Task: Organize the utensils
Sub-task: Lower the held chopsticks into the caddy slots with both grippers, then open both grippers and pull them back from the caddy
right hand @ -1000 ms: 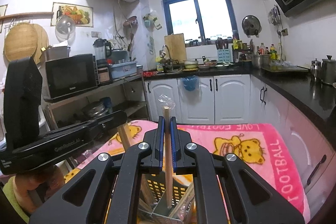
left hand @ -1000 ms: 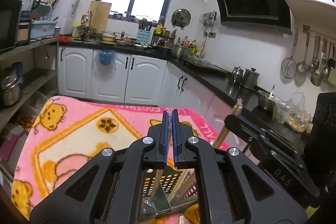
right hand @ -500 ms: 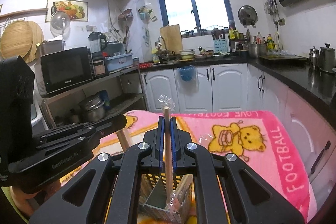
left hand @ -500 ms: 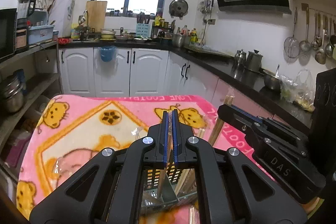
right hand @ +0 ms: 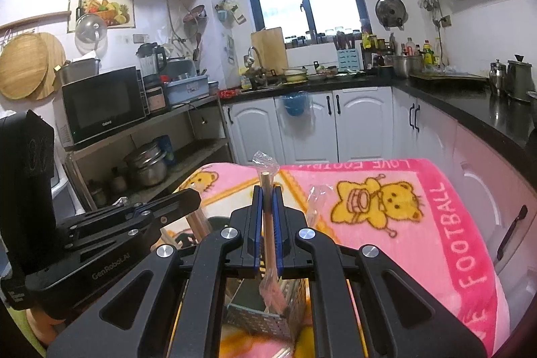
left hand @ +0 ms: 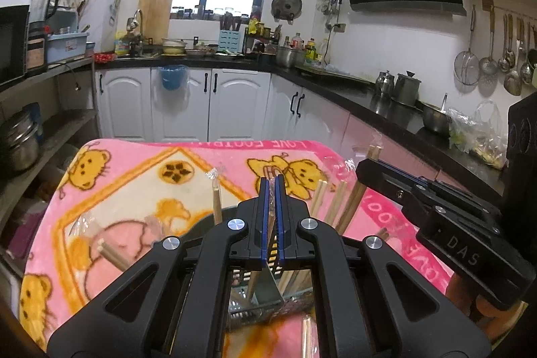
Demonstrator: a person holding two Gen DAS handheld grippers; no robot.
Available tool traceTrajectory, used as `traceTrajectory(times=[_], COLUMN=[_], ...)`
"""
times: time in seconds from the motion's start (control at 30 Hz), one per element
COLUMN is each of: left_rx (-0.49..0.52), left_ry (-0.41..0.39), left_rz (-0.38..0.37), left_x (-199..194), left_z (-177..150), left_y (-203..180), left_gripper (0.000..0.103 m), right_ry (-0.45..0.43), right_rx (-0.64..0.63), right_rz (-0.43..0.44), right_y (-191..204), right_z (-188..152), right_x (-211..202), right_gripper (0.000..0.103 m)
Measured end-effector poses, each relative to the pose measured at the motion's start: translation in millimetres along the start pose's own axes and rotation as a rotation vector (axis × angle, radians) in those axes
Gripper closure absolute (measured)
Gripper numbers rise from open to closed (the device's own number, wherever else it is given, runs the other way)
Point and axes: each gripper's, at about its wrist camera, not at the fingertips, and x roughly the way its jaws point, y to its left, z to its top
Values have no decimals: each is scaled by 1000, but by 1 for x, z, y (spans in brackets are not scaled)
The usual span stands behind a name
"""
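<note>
A perforated metal utensil holder stands on a pink blanket, just below both grippers, and also shows in the right wrist view. Several wrapped wooden chopsticks stand in it. My left gripper is shut on a thin chopstick whose lower end reaches into the holder. My right gripper is shut on a plastic-wrapped chopstick, upright over the holder. Each gripper shows in the other's view: the right one, the left one.
A loose wrapped chopstick pair lies on the blanket to the left, another in front of the holder. White cabinets and a black counter ring the table. A shelf with pots stands to the left.
Both grippers have lowered and tilted down toward the holder, still shut on their chopsticks. More of the blanket and the standing chopsticks shows now.
</note>
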Motion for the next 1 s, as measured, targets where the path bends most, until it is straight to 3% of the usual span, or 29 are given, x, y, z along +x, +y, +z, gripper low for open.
traceTrajectory(times=[0.2,0.43,0.6,0.67,0.8,0.87,1.0], left_rx=[-3,-8,-9,-11,-18,-16,-7], left_ry=[7,9,7,3,-3,-4,-19], left_rz=[6,3,11,13,10,-1,-9], left_x=[-1,-5,-10,-12,-22,-27,-40], left_z=[-2,-6,-11,-11,-13,-14,-11], left_y=[0,0,1,2,2,1,-1], left_gripper=[101,101,93,83,78,67,57], right_ry=[19,34,36,38,46,47,43], right_rx=[-6,13,1,0,2,-6,-6], right_rz=[-3,11,1,-1,3,3,5], right_y=[0,-4,-1,0,1,2,1], right_z=[-4,-5,-7,-8,-12,-13,-17], right_x=[-5,-16,-24,-27,-35,-39,-49], right_gripper=[94,67,64,55,54,52,50])
